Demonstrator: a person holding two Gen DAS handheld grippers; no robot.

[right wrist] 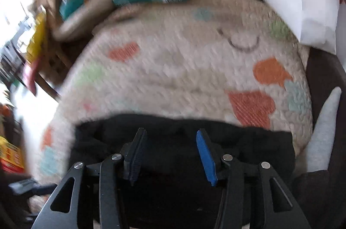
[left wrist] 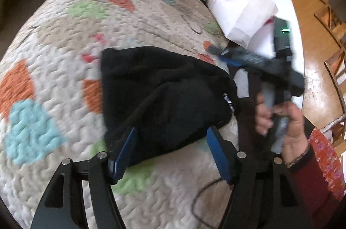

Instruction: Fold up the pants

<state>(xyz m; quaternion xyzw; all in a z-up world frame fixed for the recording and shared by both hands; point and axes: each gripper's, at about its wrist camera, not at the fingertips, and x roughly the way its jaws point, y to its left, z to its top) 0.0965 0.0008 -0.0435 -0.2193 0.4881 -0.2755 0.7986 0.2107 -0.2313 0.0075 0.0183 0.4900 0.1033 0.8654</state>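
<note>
The black pants [left wrist: 164,97] lie bunched on the quilted heart-pattern cover [left wrist: 64,60]. Both the left tool [left wrist: 170,149] and the right tool [right wrist: 170,153] stand partly open, holding nothing. Risk: the loose bundle may slump unfolded, or a pad may snag the fleece. Only the left view shows the person's hand [left wrist: 283,127]; the right view shows the pants' far edge.
</note>
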